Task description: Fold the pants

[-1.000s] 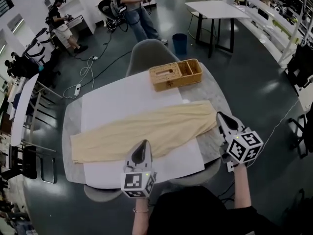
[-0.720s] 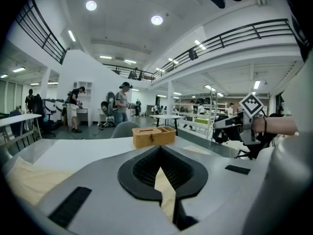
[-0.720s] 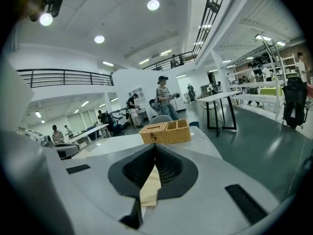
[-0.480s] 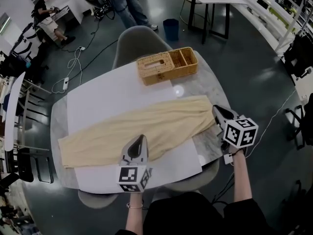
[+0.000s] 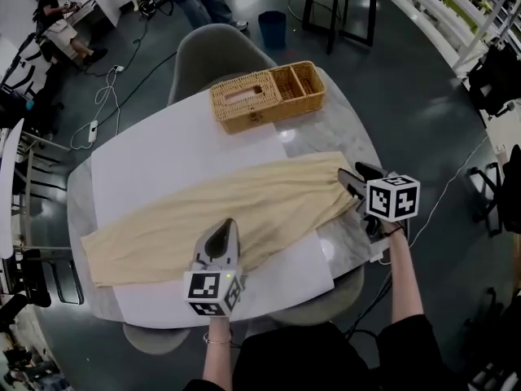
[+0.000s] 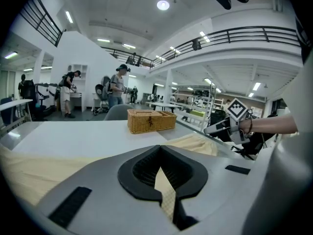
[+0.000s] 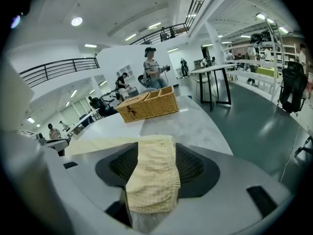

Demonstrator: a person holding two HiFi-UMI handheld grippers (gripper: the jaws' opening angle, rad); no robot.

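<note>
Right gripper jaws had just spread wide, waistband end of beige pants loose between them; left gripper jaws were pressed together, empty, over the pants' near edge.

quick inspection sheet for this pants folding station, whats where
surface: marble table under a white sheet
job's things: pants spread flat lengthwise, unfolded
clutter: wicker basket at the far edge
grippers: left gripper jaws together over the pants' near edge; right gripper jaws just opened, waistband between them, not pinched
cables: white cable on the floor, far left
surroundings: grey chair, blue bin, person working beyond
</note>
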